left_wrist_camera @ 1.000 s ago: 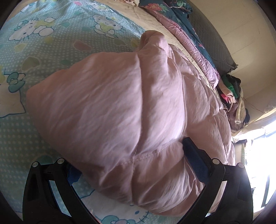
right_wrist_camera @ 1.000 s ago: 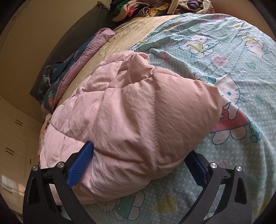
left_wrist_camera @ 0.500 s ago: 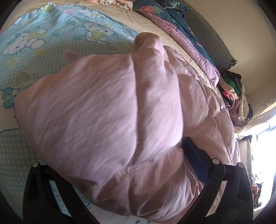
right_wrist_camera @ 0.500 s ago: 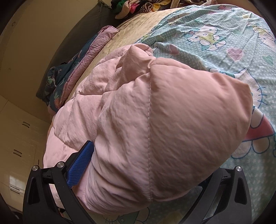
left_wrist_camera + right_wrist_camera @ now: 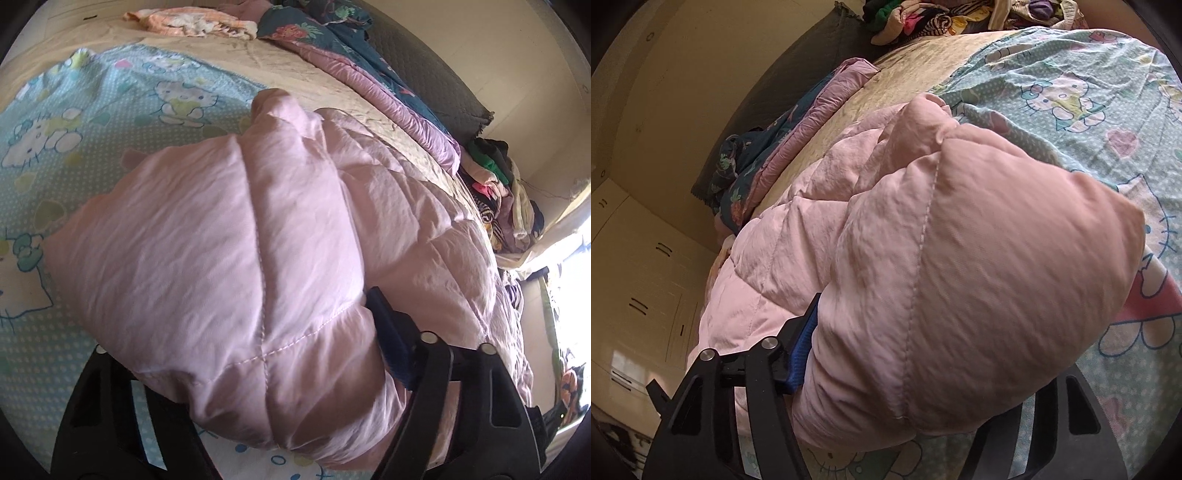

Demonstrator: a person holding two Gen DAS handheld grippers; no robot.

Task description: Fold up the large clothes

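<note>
A large puffy pink quilted garment (image 5: pixel 258 258) lies on the bed, also in the right wrist view (image 5: pixel 960 277). My left gripper (image 5: pixel 266 376) has its jaws wide around a thick fold of it; the right blue pad (image 5: pixel 388 332) presses the fabric, the left finger is hidden under it. My right gripper (image 5: pixel 923 387) likewise straddles a bulging fold; its left blue pad (image 5: pixel 803 343) touches the fabric, the right finger is mostly hidden. Both folds are raised off the sheet.
A teal cartoon-cat sheet (image 5: pixel 74 147) covers the bed, also in the right wrist view (image 5: pixel 1089 92). A floral and purple quilt (image 5: pixel 351 62) lies along the dark headboard (image 5: pixel 798 74). A clothes pile (image 5: pixel 498 192) sits at the bed end. Cupboards (image 5: pixel 635 277) stand to the left.
Both grippers have lifted their folds of the pink garment up and forward, so the fabric bulges larger in both views and hides the outer fingers.
</note>
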